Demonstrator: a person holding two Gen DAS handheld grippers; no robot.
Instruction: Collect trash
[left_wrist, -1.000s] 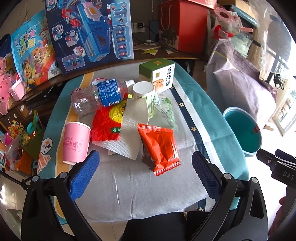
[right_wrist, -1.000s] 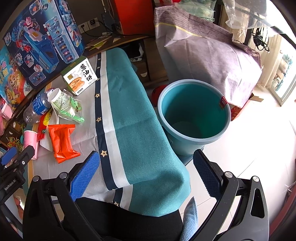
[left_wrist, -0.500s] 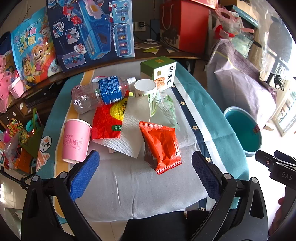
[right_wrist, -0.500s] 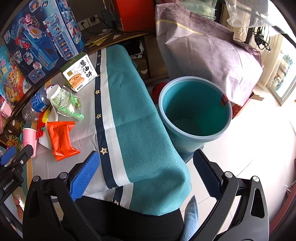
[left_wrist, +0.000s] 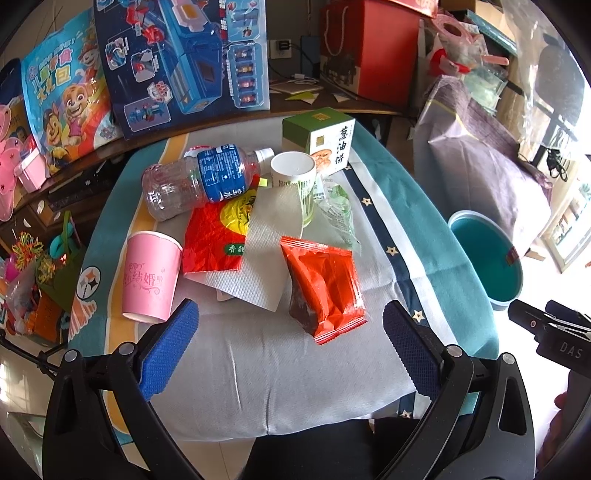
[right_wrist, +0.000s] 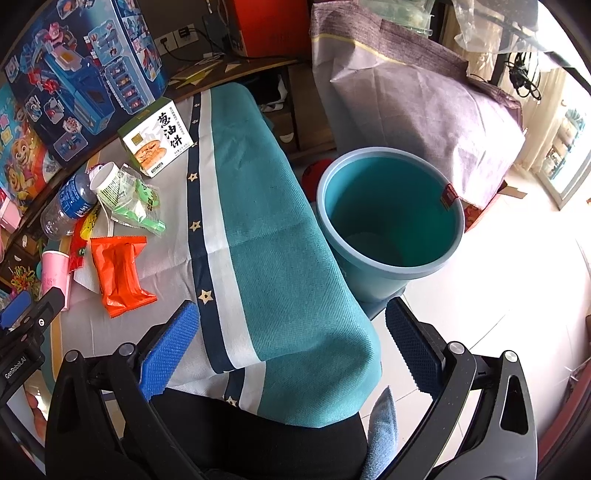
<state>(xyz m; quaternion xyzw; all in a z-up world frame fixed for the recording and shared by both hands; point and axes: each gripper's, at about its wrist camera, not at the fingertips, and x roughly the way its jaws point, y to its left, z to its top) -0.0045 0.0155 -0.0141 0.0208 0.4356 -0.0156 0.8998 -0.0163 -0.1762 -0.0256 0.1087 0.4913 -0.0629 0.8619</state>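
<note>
My left gripper (left_wrist: 290, 345) hangs over the near edge of the cloth-covered table (left_wrist: 258, 384) with its jaws spread wide and nothing between them; the trash lies ahead of it, toward twelve o'clock. Nearest is the orange snack wrapper (left_wrist: 323, 286), just past my blue pads (left_wrist: 168, 349), between one and twelve; at eleven o'clock a pink paper cup (left_wrist: 149, 277) lies on its side, and beside it a red and yellow packet (left_wrist: 218, 236) rests partly under a white paper towel (left_wrist: 266, 243); further out at eleven a clear plastic bottle (left_wrist: 201, 181) lies flat, its cap end just beside a white paper cup (left_wrist: 293, 171) that is tipped over; a crumpled green-and-clear wrapper (left_wrist: 338, 212) sits at one o'clock, touching that cup; a green and white box (left_wrist: 321, 142) stands upright at the far side, at twelve.

My right gripper (right_wrist: 291, 345) is also open wide and holds nothing; it hovers over the teal drape of the tablecloth (right_wrist: 280, 258); the teal bin (right_wrist: 391, 218) stands on the floor at one o'clock, close against the table's side, and I can see only a pale patch at its bottom; the trash pile lies off at ten o'clock.
</note>
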